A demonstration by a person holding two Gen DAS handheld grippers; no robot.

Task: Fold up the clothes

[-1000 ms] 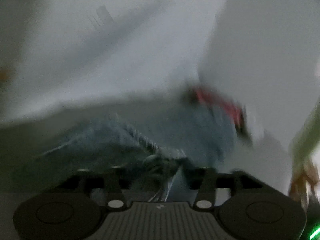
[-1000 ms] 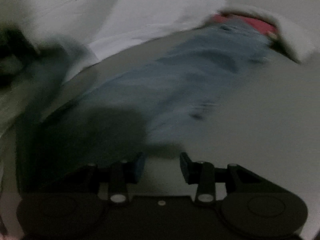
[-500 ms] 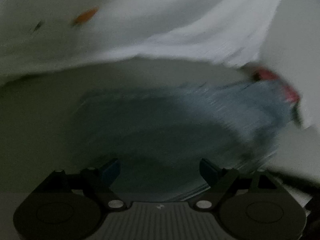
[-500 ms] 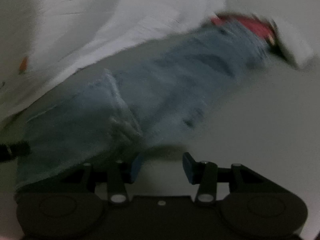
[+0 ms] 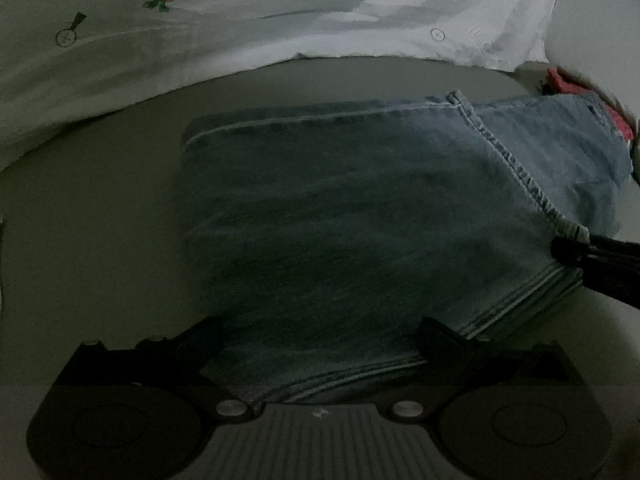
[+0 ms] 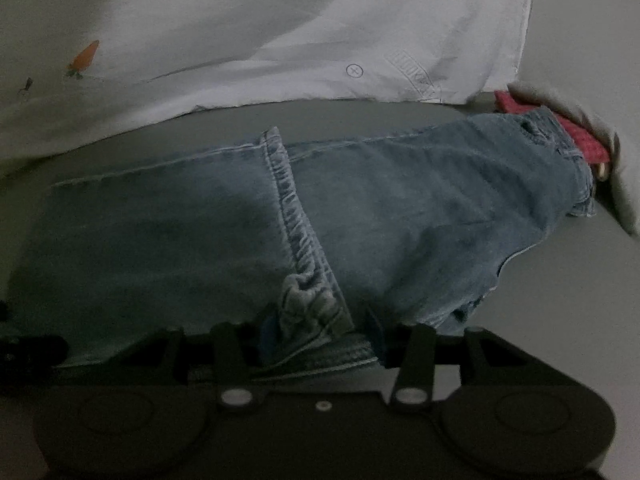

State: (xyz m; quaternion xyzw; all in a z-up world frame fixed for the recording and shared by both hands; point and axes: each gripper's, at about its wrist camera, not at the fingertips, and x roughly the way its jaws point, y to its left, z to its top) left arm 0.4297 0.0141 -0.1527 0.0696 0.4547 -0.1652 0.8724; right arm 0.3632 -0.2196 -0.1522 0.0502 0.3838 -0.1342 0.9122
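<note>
A pair of light blue jeans (image 5: pixel 360 208) lies on a grey surface, one leg end folded back over the rest so its hem (image 6: pixel 296 216) crosses the fabric. My left gripper (image 5: pixel 320 336) is open wide, its fingers straddling the folded edge nearest me. My right gripper (image 6: pixel 320 328) is at the near end of the hem, its blue pads on either side of the bunched hem; the jaws stand partly apart. It shows as a dark bar at the right of the left wrist view (image 5: pixel 592 252). The jeans also fill the right wrist view (image 6: pixel 400 208).
A white garment with a carrot print (image 5: pixel 280 12) lies behind the jeans, also in the right wrist view (image 6: pixel 280 40). A red cloth (image 6: pixel 560 128) and a pale fabric (image 6: pixel 600 168) sit at the jeans' far right end.
The leg end has been carried over and laid on the jeans. My left gripper let go and opened wide. My right gripper moved in onto the hem.
</note>
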